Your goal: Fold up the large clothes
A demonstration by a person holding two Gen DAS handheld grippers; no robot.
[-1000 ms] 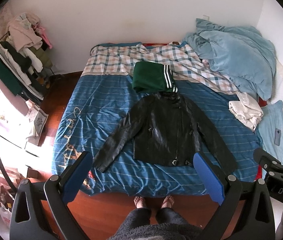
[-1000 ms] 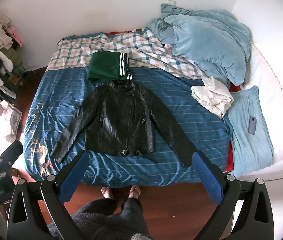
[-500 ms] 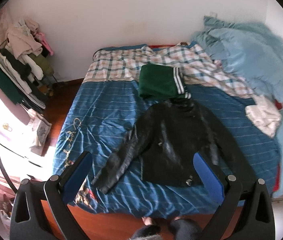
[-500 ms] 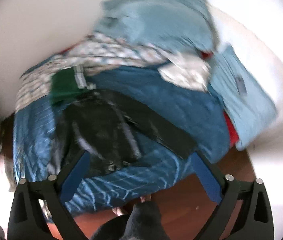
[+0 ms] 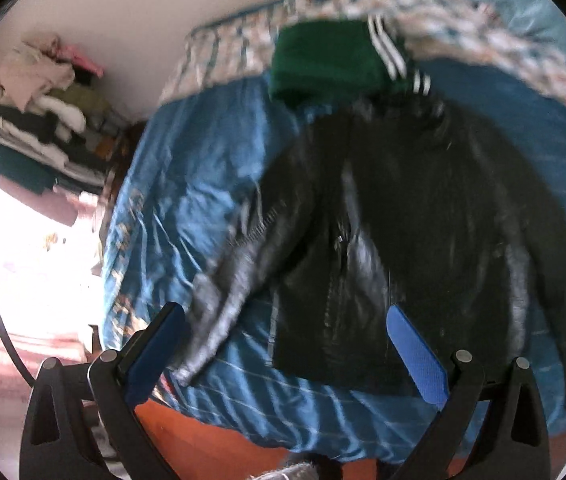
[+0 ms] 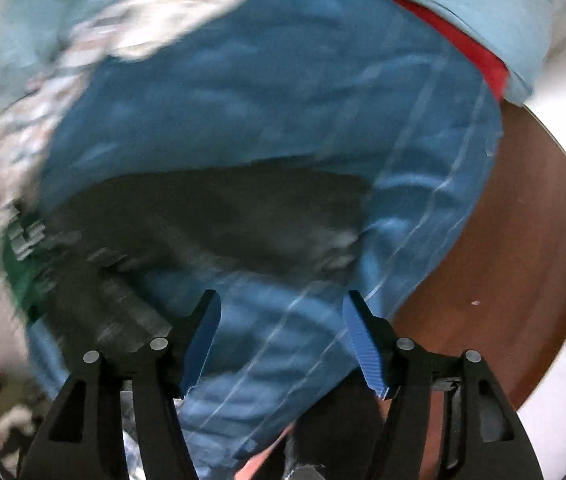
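Note:
A black leather jacket (image 5: 395, 216) lies spread flat, front up, on the blue striped bedspread (image 5: 187, 200). My left gripper (image 5: 283, 344) is open and empty, low over the jacket's bottom hem and its left sleeve (image 5: 223, 304). In the blurred right wrist view my right gripper (image 6: 281, 332) is open and empty, close above the bedspread (image 6: 267, 92), with the jacket's right sleeve (image 6: 243, 208) lying just beyond the fingertips.
A folded green garment with white stripes (image 5: 331, 60) lies above the jacket's collar. A checked blanket (image 5: 483, 40) covers the bed's head. A clothes rack (image 5: 43, 128) stands left. Wooden floor (image 6: 523, 240) lies right of the bed corner. A light blue pillow (image 6: 483, 8) sits far right.
Both grippers have dropped from high above the bed to close over the jacket. The right one swung toward the right sleeve near the bed's corner and narrowed its opening.

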